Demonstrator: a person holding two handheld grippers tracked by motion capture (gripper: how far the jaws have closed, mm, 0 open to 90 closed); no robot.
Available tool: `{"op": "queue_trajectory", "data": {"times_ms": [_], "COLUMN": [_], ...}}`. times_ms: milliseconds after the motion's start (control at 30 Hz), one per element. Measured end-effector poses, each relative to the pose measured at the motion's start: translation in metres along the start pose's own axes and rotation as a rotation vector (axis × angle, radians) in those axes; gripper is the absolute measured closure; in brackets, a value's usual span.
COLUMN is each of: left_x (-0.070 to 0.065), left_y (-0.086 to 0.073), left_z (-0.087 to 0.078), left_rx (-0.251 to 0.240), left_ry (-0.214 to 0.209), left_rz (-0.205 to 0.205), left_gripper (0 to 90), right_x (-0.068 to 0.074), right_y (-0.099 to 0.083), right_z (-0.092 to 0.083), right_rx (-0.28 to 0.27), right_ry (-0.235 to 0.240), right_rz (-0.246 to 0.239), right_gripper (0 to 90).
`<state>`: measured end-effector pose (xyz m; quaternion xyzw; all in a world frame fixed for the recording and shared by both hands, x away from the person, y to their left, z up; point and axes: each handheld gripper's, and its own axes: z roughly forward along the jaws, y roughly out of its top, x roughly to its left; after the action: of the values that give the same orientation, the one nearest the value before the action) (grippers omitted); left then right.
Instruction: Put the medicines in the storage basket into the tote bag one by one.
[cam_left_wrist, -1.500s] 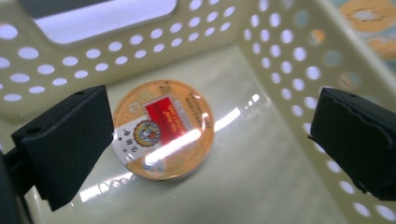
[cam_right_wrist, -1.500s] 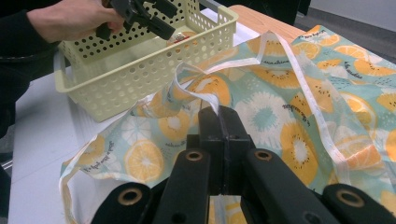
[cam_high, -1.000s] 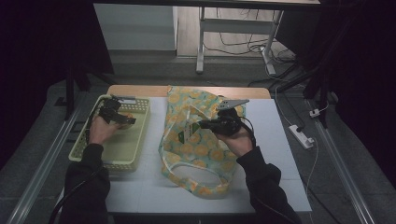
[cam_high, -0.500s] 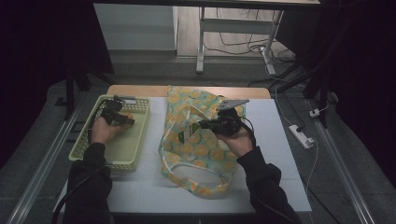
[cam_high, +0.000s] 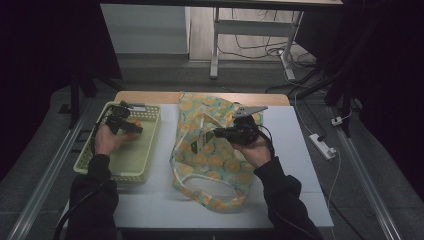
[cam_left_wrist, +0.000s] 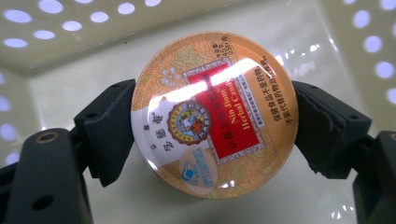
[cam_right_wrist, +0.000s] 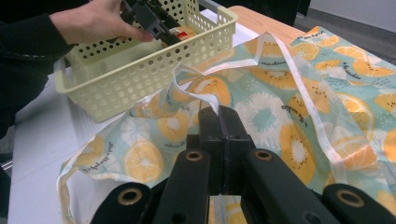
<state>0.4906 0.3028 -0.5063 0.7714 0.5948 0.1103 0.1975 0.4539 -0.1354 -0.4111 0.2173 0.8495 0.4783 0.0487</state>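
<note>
I work in what looks like a lab or recording room rather than a home: my white table (cam_high: 300, 150) stands between 2 metal floor rails (cam_high: 45, 175) on grey carpet. Loose cables (cam_high: 260, 47) and a white power strip (cam_high: 321, 146) lie on the floor, and dark curtains (cam_high: 45, 45) hang at both sides.

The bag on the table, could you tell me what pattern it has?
The bag shows orange citrus slices on pale teal, clearest in the right gripper view.
</note>
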Motion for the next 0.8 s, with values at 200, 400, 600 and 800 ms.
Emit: {"op": "queue_trajectory", "data": {"times_ms": [200, 400, 600, 800], "left_x": [-0.003, -0.012, -0.023, -0.032], "left_y": [-0.006, -0.012, -0.018, -0.024], "left_z": [-0.023, -0.041, -0.054, -0.068], "left_rx": [-0.067, -0.118, -0.160, -0.192], "left_ry": [-0.033, -0.064, -0.090, -0.118], "left_rz": [-0.001, 0.030, 0.058, 0.081], "left_gripper": [20.6, 20.6, 20.6, 20.6], "right_x": [0.000, 0.001, 0.001, 0.001], "right_y": [0.000, 0.001, 0.001, 0.000], "right_z": [0.000, 0.001, 0.000, 0.000], "right_rx": [0.003, 0.003, 0.003, 0.001], "right_ry": [-0.002, -0.003, -0.004, -0.004], "right_rz": [0.001, -0.002, 0.002, 0.002], "right_gripper": [90.0, 90.0, 90.0, 90.0]}}
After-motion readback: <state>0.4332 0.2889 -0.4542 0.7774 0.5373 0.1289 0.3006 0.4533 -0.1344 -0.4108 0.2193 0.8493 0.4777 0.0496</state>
